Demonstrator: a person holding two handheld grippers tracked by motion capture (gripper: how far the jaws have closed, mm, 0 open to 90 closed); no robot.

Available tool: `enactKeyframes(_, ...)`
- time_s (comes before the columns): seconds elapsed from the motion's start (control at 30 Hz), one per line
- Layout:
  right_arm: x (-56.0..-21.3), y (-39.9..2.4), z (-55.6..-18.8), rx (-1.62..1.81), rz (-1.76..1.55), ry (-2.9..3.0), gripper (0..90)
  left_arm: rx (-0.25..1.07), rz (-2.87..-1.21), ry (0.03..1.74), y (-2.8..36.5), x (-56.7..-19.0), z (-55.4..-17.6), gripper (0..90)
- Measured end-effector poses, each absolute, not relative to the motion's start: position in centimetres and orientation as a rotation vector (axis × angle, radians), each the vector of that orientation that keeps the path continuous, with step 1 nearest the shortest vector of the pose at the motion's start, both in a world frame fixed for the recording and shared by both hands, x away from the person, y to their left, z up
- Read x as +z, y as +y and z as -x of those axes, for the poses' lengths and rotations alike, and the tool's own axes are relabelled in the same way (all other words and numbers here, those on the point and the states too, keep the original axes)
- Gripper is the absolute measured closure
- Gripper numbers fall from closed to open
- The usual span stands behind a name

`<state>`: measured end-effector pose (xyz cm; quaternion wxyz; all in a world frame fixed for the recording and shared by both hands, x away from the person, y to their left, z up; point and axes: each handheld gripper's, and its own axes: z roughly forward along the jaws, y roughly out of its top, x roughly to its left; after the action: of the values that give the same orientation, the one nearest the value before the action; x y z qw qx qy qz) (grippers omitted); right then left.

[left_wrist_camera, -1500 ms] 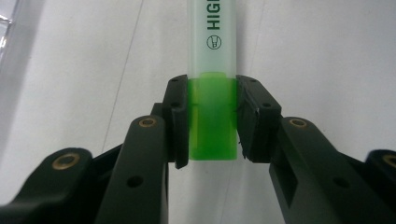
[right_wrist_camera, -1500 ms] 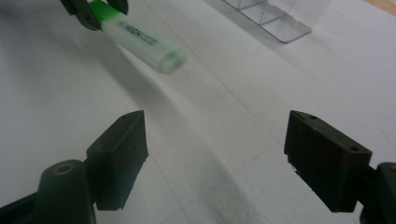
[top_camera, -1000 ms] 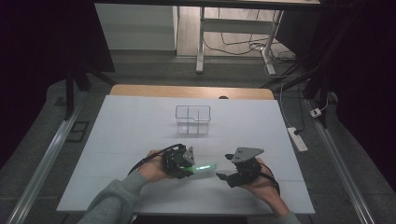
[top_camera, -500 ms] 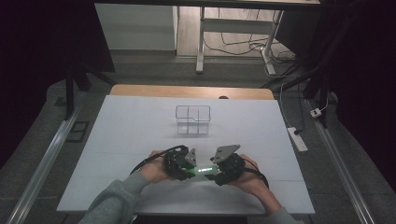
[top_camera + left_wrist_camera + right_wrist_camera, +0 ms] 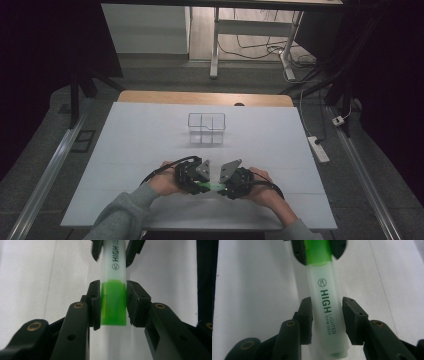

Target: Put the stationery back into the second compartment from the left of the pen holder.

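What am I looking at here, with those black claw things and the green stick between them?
No machine works here: a person sits at a white table and holds a hand tool in each hand. The high view looks down from above the person. There the left gripper and the right gripper meet over a green highlighter. The other two pictures come from small cameras that ride on the tools and look along their black fingers. In the left gripper view, the left gripper clamps the highlighter's bright green cap. In the right gripper view, the right gripper has just been closing its fingers on the pale barrel, printed "HIGH LIGHTER". Farther back on the table stands a small clear box with compartments.
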<state>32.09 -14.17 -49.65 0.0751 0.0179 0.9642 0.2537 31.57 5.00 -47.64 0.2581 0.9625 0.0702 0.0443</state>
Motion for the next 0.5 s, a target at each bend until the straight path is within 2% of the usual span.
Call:
enactKeyframes(0.13, -49.5, -14.4, -32.1, 0.804, -0.062, 2.866, 64.9, 0.163, -2.563, 0.239, 5.6, -47.2, -31.9, 60.2)
enactKeyframes(0.33, -49.1, -14.9, -32.2, 0.862, -0.107, 2.81, 65.2, 0.138, -2.457, 0.38, 6.6, -46.9, -32.8, 41.9)
enactKeyframes(0.5, -49.1, -15.4, -32.4, 0.875, -0.156, 2.767, 65.2, 0.095, -2.397, 0.465, 7.5, -47.1, -33.3, 35.9)
